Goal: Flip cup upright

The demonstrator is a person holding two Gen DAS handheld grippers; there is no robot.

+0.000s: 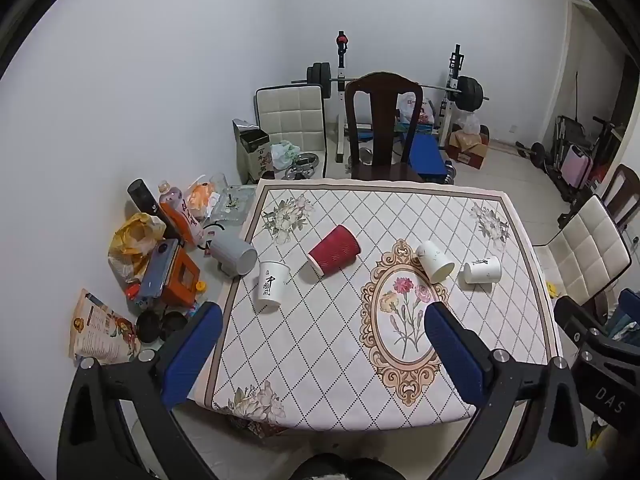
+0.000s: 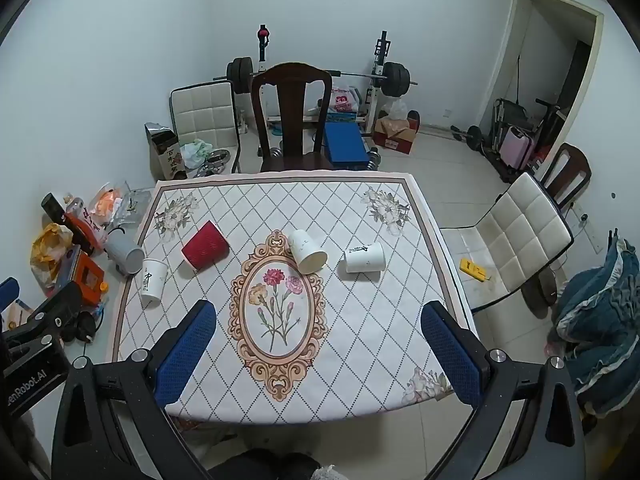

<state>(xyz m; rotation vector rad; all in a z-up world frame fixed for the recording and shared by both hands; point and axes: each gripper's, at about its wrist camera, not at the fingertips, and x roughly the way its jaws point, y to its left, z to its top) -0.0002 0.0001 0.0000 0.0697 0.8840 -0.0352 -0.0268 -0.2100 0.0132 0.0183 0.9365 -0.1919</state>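
Observation:
A red ribbed paper cup (image 1: 334,250) (image 2: 205,250) lies on its side on the patterned table (image 1: 320,360) (image 2: 360,340). Two white paper cups lie on their sides right of it, one (image 1: 435,261) (image 2: 307,250) with its mouth toward me, the other (image 1: 482,269) (image 2: 364,258) pointing sideways. A third white cup (image 1: 272,284) (image 2: 153,280) stands upright at the table's left edge. My left gripper (image 1: 320,320) and right gripper (image 2: 320,316) are both open and empty, held above the table's near edge, apart from all cups.
A grey cup (image 1: 234,255) lies among clutter (image 1: 160,248) on the floor left of the table. A dark wooden chair (image 1: 382,128) stands behind the table, a white padded chair (image 2: 516,236) to its right. Weights (image 2: 320,76) stand at the back wall.

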